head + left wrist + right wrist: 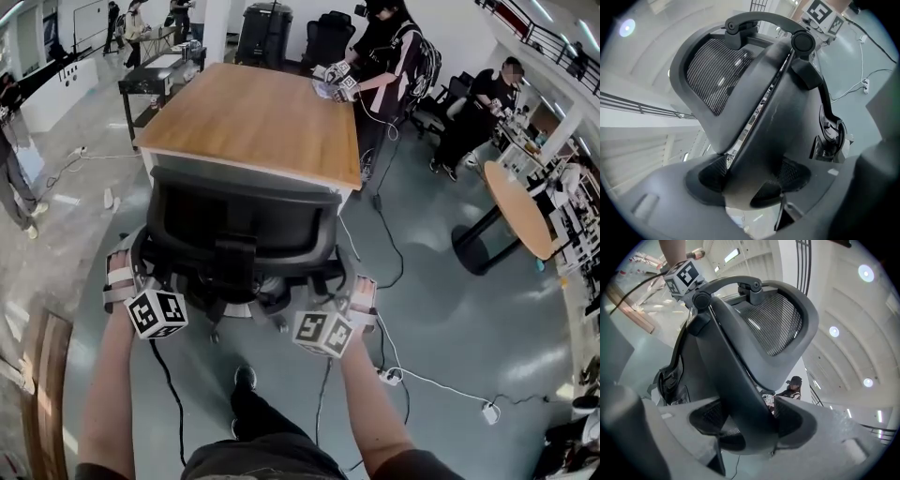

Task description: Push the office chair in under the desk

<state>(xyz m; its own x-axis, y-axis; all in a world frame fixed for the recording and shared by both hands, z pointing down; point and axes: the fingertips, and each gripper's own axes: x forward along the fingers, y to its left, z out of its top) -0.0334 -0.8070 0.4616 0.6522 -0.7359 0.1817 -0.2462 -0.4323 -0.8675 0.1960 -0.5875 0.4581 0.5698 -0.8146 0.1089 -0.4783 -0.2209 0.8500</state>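
Floor (450, 309): grey and glossy, filling most of the head view.
Surface (262, 117): a rectangular desk with a wooden top and pale sides, straight ahead of the wearer, its near edge towards the chair.
Office chair (244, 220): black, with a mesh back. It stands on the floor at the near edge of the surface, its back turned to the wearer. The top of the backrest overlaps that edge in the head view; how far the seat reaches beneath cannot be told.
Round table (520, 211): wooden top on a dark foot, well apart to the right.
Standing person (389, 56): at the far right corner of the surface, in dark clothes.
Wearer's arms (108, 375): bare forearms, one reaching to each side of the backrest.
Left tongs (750, 171): pinching the left edge of the backrest frame, both pads against the black strut.
Right tongs (750, 420): pinching the right edge of the same frame, the strut pressed between the pads.
Marker cubes (157, 312): one on each gripper, low behind the backrest.
Cable (389, 234): dark, trailing over the floor from the surface.
Power strip (392, 376): white, on the floor beside the right forearm.
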